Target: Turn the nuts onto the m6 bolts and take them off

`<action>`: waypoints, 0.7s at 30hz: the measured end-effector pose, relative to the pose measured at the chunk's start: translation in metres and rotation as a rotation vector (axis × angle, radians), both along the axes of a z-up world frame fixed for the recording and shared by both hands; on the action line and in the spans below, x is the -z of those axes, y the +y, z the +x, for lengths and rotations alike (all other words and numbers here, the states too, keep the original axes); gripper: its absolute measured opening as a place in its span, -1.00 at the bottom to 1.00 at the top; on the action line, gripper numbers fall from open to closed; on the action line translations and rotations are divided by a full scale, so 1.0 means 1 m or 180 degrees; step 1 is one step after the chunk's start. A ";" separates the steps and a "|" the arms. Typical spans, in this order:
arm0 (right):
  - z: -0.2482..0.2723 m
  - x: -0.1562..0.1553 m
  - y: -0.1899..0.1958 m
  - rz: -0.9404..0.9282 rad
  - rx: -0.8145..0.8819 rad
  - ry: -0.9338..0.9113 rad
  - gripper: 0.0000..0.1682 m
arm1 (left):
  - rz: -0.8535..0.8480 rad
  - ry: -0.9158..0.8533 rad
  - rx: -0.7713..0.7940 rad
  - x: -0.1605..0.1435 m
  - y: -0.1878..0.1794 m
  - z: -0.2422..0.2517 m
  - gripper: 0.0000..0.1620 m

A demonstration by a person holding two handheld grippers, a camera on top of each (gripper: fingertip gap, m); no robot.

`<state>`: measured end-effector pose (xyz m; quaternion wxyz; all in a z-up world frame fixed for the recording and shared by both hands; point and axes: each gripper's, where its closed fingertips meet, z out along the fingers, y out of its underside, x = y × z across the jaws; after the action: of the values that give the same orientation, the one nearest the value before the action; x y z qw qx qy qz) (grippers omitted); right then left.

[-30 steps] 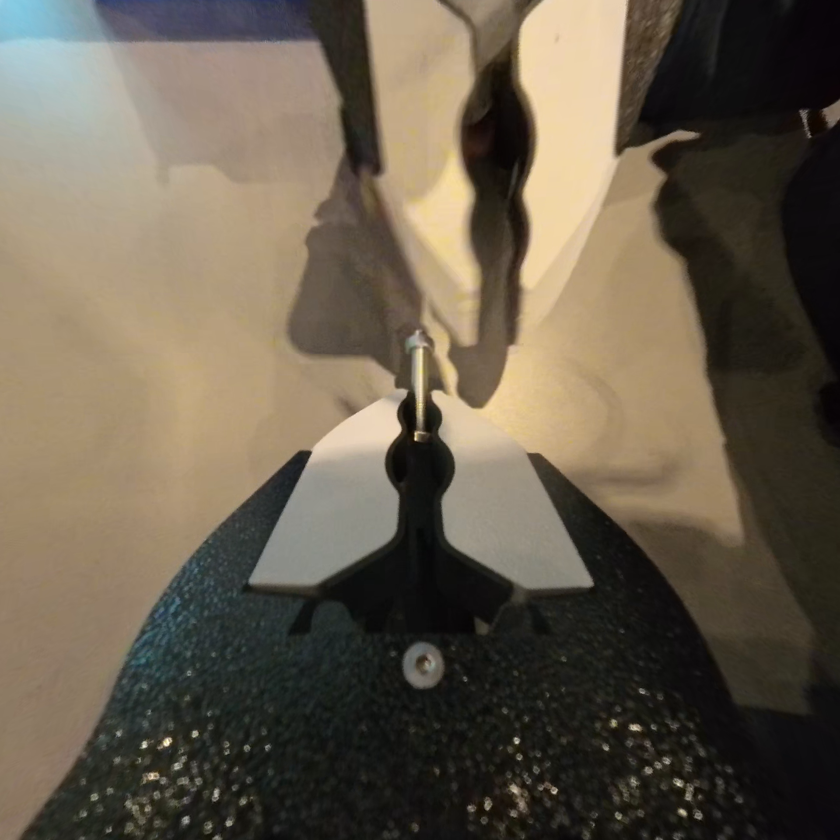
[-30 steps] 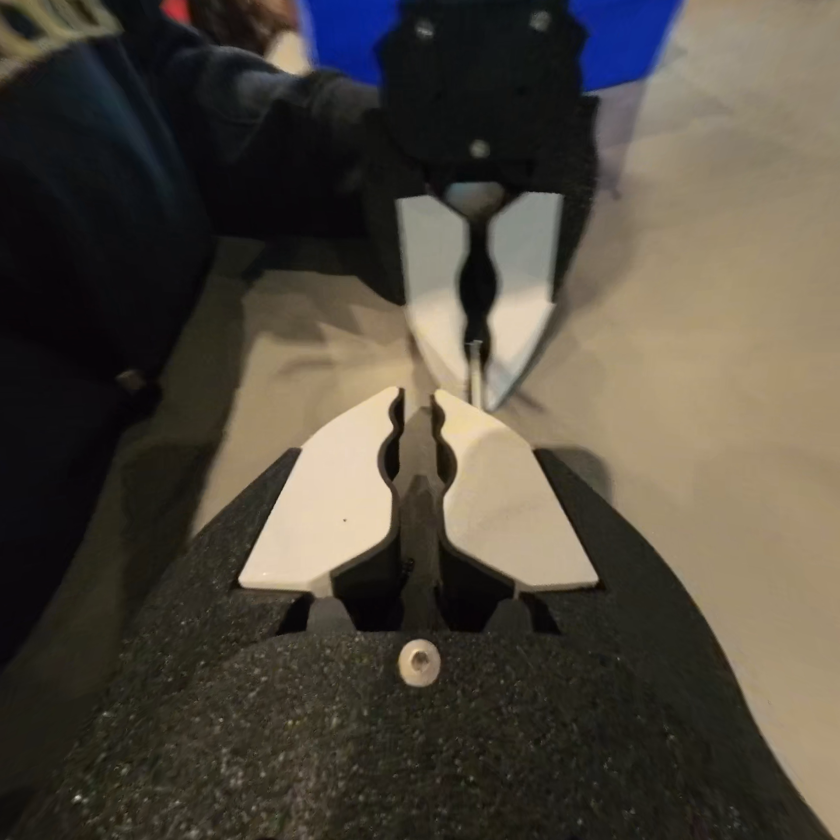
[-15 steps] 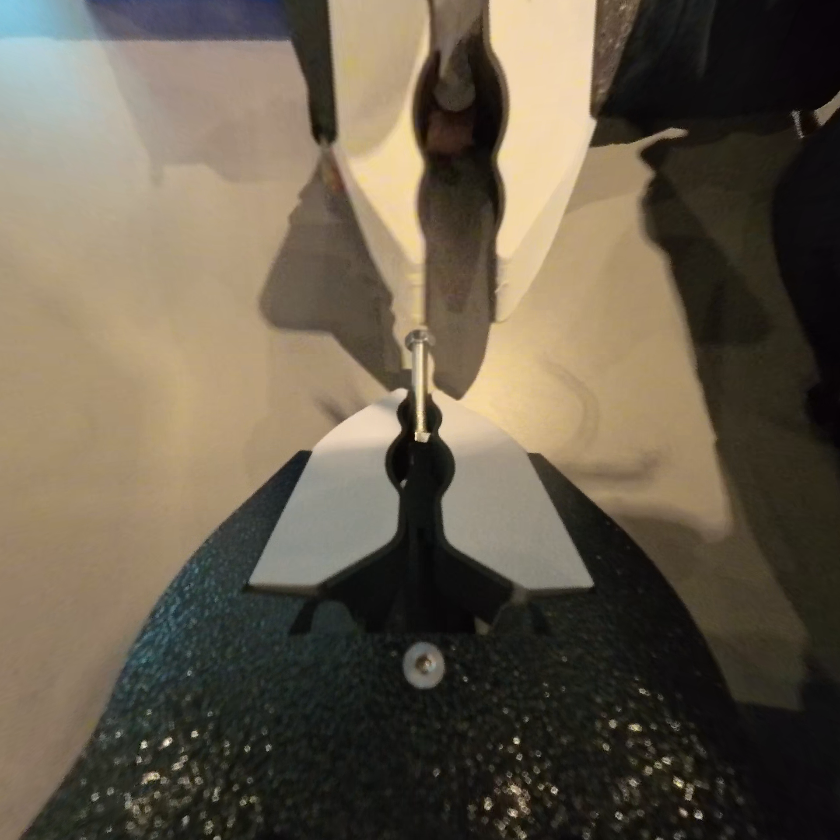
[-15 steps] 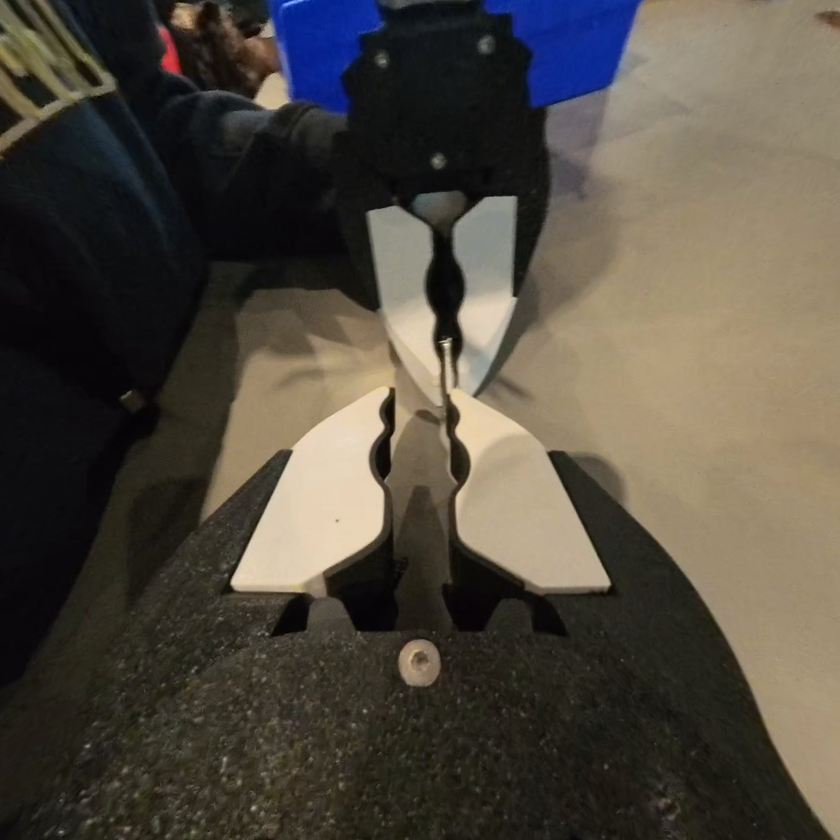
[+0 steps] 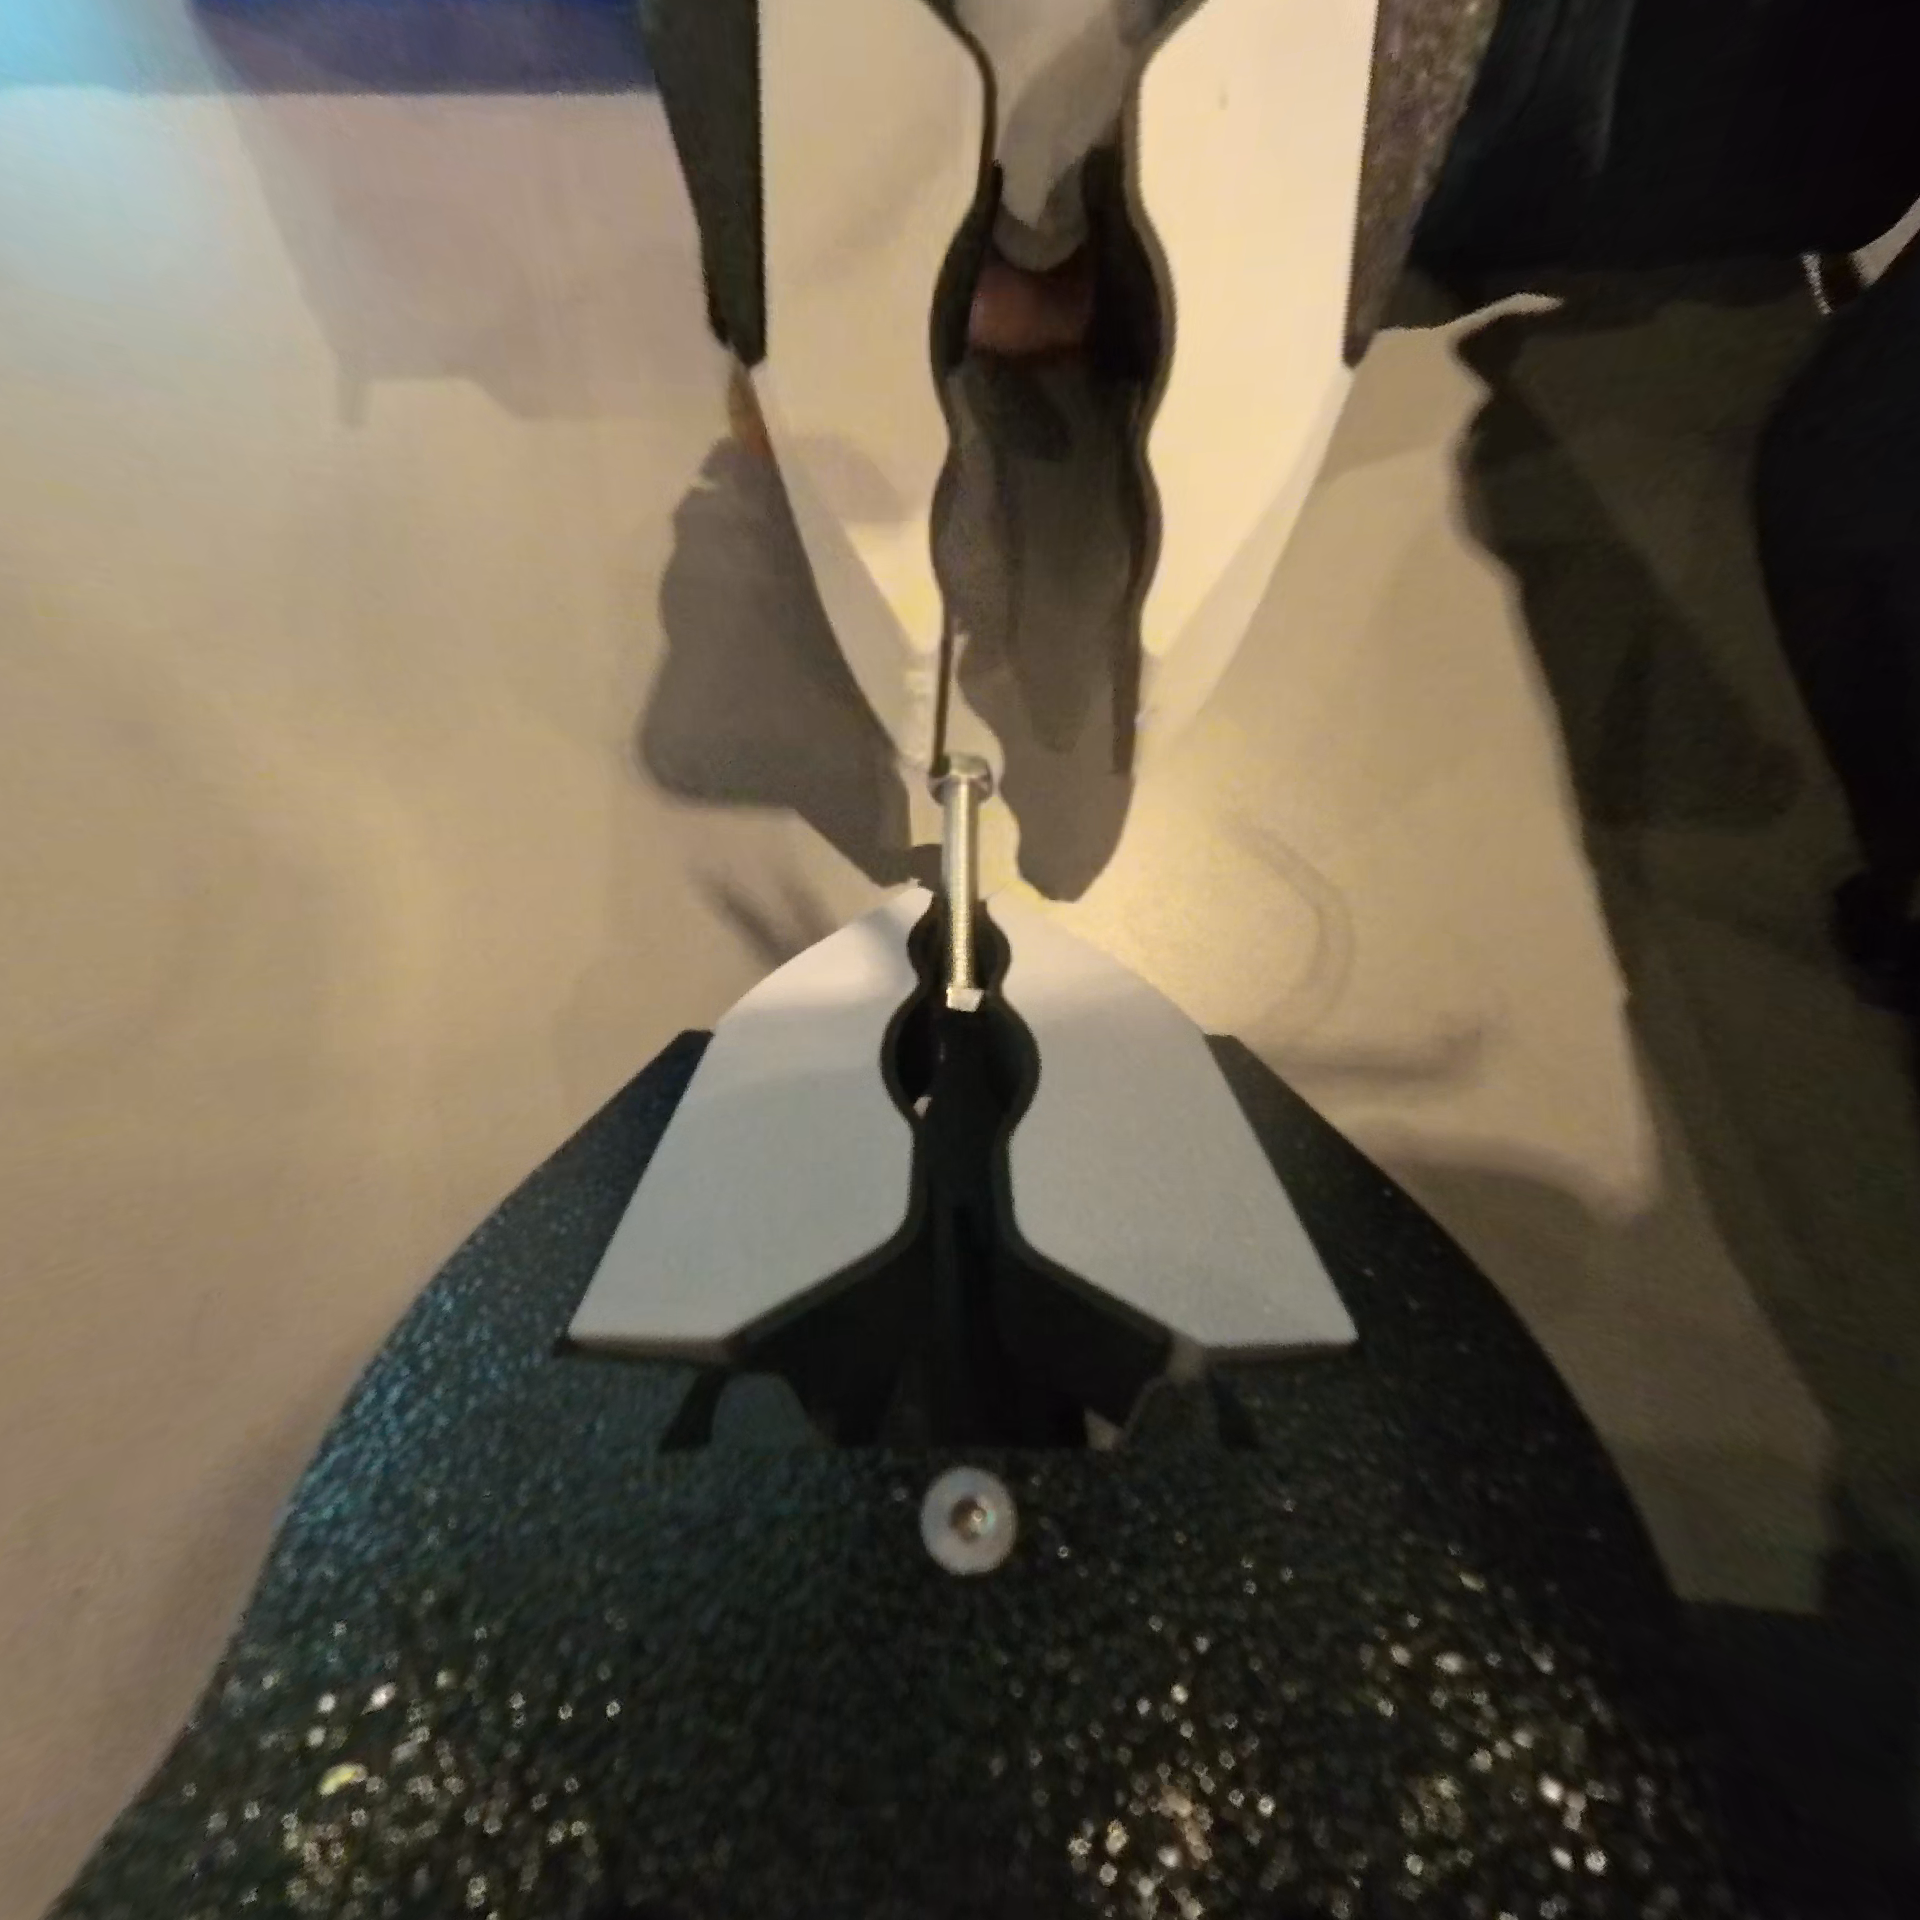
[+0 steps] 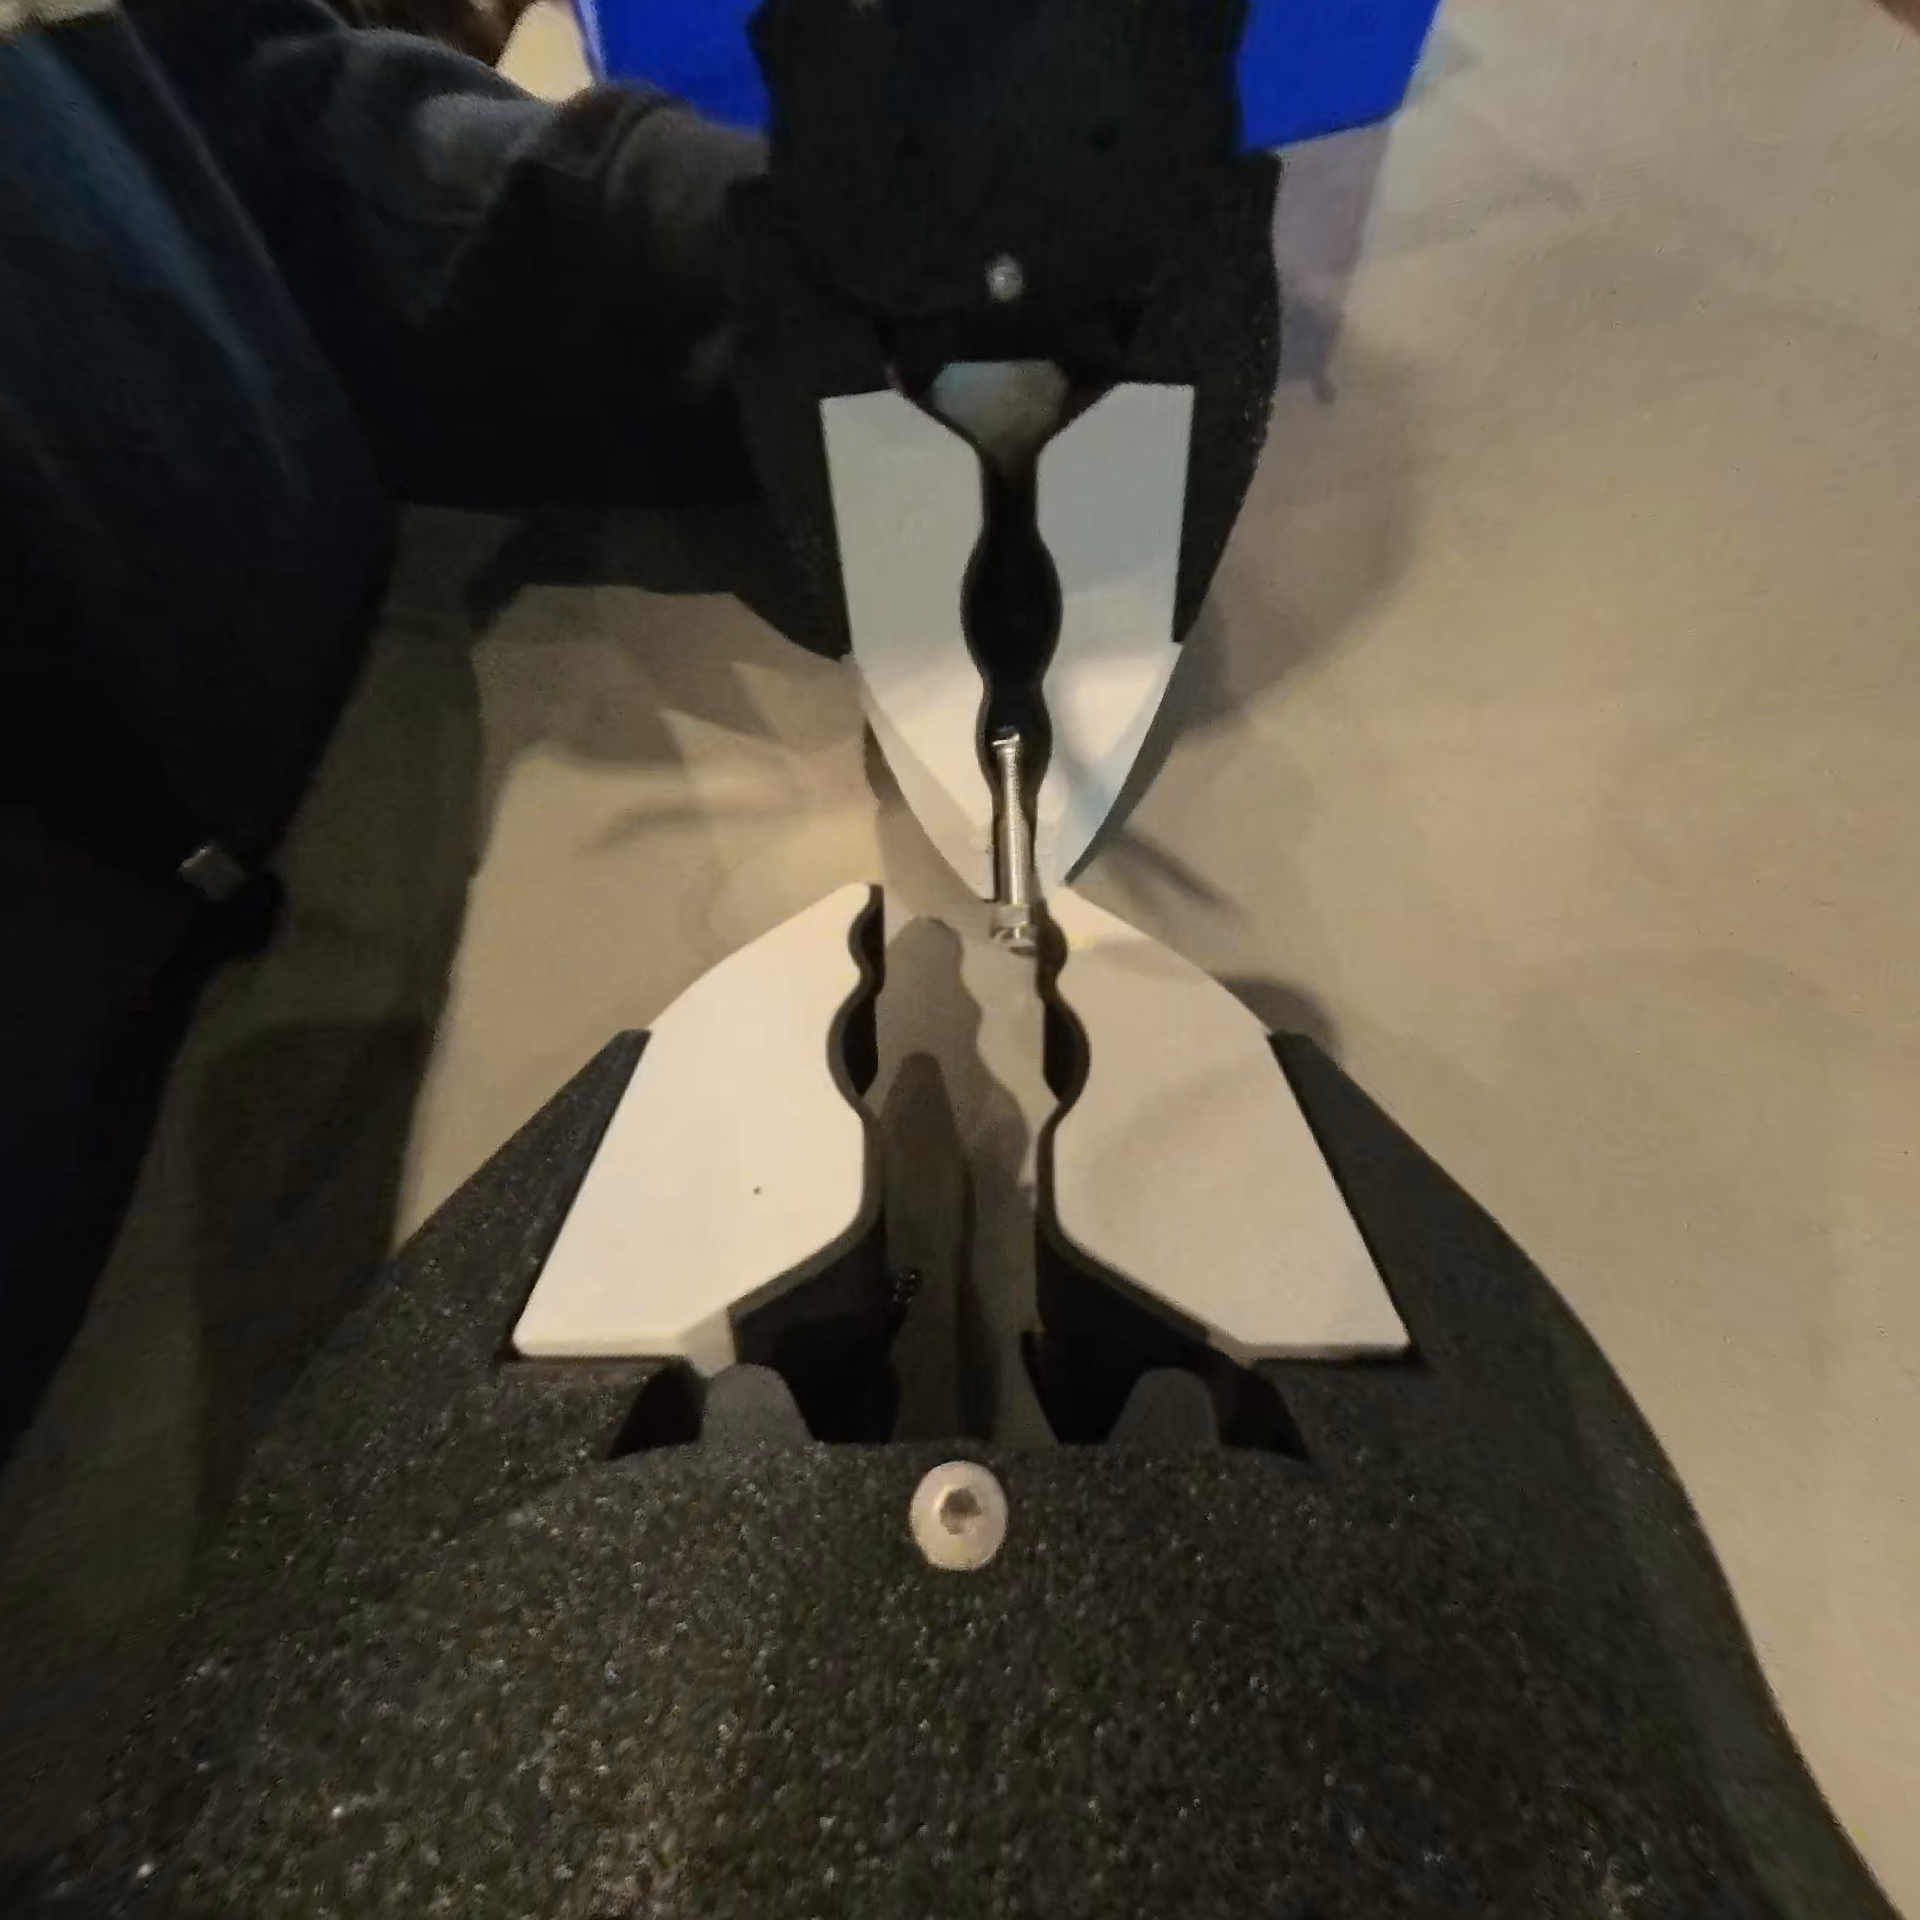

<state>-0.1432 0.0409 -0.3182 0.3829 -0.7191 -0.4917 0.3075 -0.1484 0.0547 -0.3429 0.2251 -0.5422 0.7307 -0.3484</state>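
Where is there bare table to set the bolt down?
The table lies bare beyond the right gripper, below the blue bin. It is crowded at centre, where the left gripper holds the bolt, and by the dark sleeve.

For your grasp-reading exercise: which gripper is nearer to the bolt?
Left. The left gripper is shut on the bolt, clamping its shank. The right gripper is open, its fingertips at the bolt's far end, apparently not gripping it.
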 end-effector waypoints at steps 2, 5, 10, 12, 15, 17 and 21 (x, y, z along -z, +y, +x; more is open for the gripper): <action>-0.001 -0.009 -0.012 -0.0084 -0.0245 0.0240 -0.91 | 0.0004 -0.0001 -0.0008 0.000 0.000 0.000 -0.94; 0.002 -0.005 0.002 -0.0034 0.0038 0.0118 -0.67 | -0.0020 0.0006 -0.0010 0.000 0.000 0.000 -0.94; -0.002 -0.004 -0.006 -0.0001 -0.0129 0.0091 -0.86 | -0.0061 0.0016 0.0026 0.000 -0.002 -0.001 -0.94; -0.002 -0.012 -0.007 -0.0079 -0.0145 0.0291 -0.85 | -0.0094 0.0024 0.0021 0.000 -0.002 -0.001 -0.94; -0.001 -0.007 0.003 -0.0039 0.0052 0.0183 -0.64 | -0.0122 0.0030 0.0022 0.000 -0.002 -0.001 -0.94; -0.003 -0.004 -0.002 -0.0040 -0.0048 0.0099 -0.74 | -0.0132 0.0033 0.0021 0.000 -0.002 -0.001 -0.94; -0.005 -0.008 -0.009 -0.0138 -0.0180 0.0207 -0.84 | -0.0114 0.0028 0.0022 0.000 -0.002 -0.001 -0.94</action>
<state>-0.1484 0.0324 -0.3107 0.3741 -0.7027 -0.4924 0.3519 -0.1494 0.0526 -0.3430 0.2110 -0.5452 0.7272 -0.3598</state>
